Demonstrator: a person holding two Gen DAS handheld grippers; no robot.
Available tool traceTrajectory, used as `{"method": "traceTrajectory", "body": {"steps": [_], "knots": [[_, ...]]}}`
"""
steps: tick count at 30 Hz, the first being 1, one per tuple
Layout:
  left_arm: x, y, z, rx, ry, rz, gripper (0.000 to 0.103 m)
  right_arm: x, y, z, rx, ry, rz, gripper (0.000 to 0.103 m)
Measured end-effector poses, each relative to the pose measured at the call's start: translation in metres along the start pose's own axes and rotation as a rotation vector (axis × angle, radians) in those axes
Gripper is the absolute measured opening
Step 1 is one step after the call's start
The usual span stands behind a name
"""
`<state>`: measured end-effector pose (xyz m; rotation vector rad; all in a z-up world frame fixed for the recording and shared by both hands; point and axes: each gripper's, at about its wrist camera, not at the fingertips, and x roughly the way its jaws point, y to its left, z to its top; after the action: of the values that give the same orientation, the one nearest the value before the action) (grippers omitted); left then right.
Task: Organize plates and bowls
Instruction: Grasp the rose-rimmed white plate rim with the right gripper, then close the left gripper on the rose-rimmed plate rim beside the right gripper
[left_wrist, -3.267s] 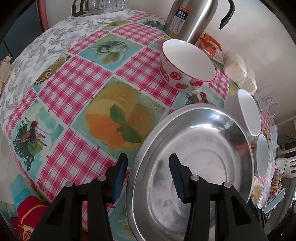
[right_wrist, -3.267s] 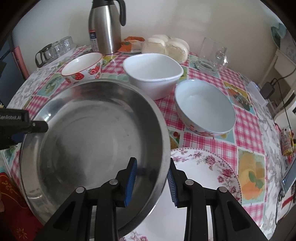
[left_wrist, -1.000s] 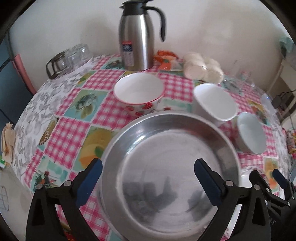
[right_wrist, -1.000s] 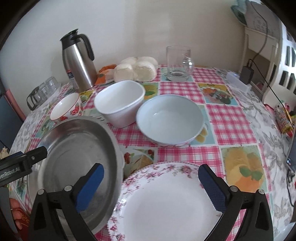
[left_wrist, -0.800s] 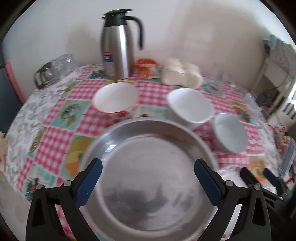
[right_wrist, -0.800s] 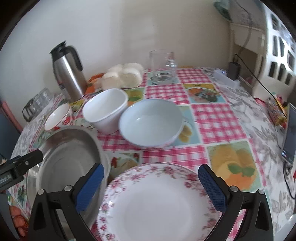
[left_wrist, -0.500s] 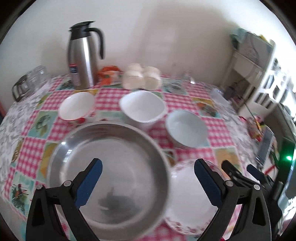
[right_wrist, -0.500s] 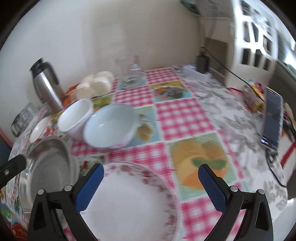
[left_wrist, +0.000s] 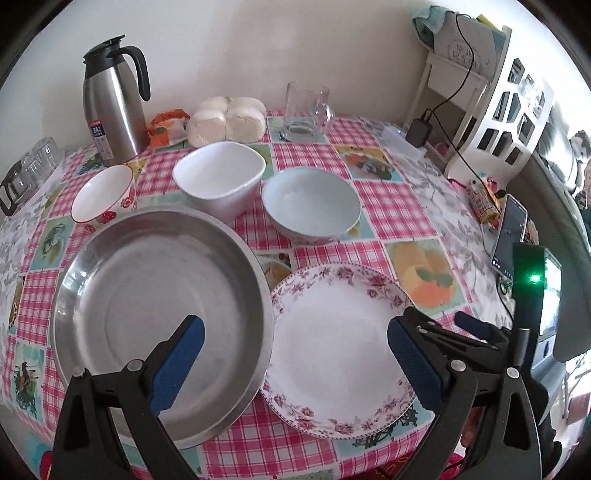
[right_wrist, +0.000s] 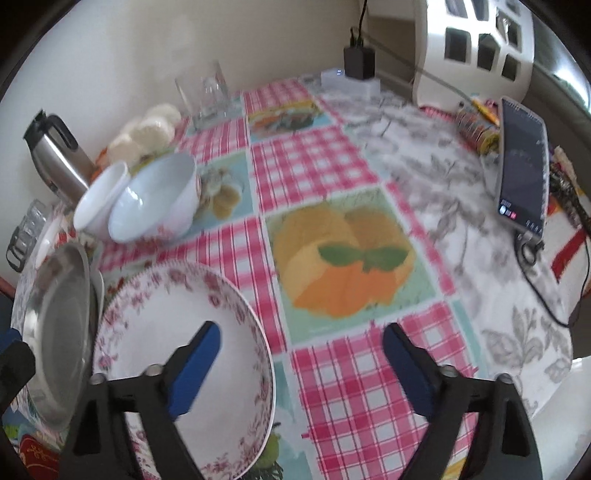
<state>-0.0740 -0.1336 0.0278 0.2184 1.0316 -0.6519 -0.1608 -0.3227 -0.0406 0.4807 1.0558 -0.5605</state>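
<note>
A large steel plate (left_wrist: 155, 306) lies at the table's front left, its right edge over the rim of a floral china plate (left_wrist: 340, 350). Behind them stand a strawberry bowl (left_wrist: 101, 192), a white square bowl (left_wrist: 218, 177) and a pale blue bowl (left_wrist: 310, 203). My left gripper (left_wrist: 295, 365) is open wide and empty above both plates. My right gripper (right_wrist: 301, 367) is open and empty, over the right edge of the floral plate (right_wrist: 177, 362); the steel plate (right_wrist: 55, 336) and blue bowl (right_wrist: 155, 199) show at its left.
A steel thermos (left_wrist: 110, 99), steamed buns (left_wrist: 225, 122), a glass mug (left_wrist: 304, 110) and small glasses (left_wrist: 26, 170) line the back. A phone (right_wrist: 522, 166) and cables lie at the right edge. The checked tablecloth (right_wrist: 351, 258) is bare right of the plates.
Both grippers let go of the steel plate, opened wide and pulled back and up. The steel plate now rests on the table. The right gripper swung to the right.
</note>
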Motion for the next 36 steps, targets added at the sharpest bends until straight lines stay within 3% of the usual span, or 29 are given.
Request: {"method": "traceTrajectory", "body": {"steps": [2, 4, 7, 10, 20, 26, 30, 36], "knots": [[0.001, 0.001, 0.0, -0.003, 0.006, -0.001, 0.099, 0.004, 0.003, -0.002, -0.008, 0.017, 0.012, 0.076], [0.001, 0.003, 0.0, -0.009, 0.009, -0.007, 0.099, 0.005, 0.006, -0.002, -0.015, 0.027, 0.042, 0.058], [0.002, 0.003, 0.0, -0.009, 0.017, -0.011, 0.099, 0.007, 0.012, -0.005, -0.035, 0.05, 0.063, 0.042], [0.004, 0.001, -0.001, -0.002, 0.022, -0.006, 0.099, 0.01, 0.017, -0.008, -0.055, 0.076, 0.05, 0.031], [0.011, -0.006, -0.003, 0.036, 0.045, 0.005, 0.099, 0.006, 0.004, -0.004, -0.006, 0.04, 0.005, 0.028], [0.017, -0.02, -0.004, 0.085, 0.068, -0.013, 0.098, 0.003, -0.016, -0.001, 0.06, 0.019, -0.073, 0.028], [0.028, -0.033, -0.004, 0.11, 0.112, -0.038, 0.086, 0.002, -0.033, 0.0, 0.135, 0.019, -0.06, 0.028], [0.053, -0.042, -0.004, 0.104, 0.208, -0.008, 0.072, 0.005, -0.035, 0.003, 0.143, 0.021, -0.053, 0.029]]}}
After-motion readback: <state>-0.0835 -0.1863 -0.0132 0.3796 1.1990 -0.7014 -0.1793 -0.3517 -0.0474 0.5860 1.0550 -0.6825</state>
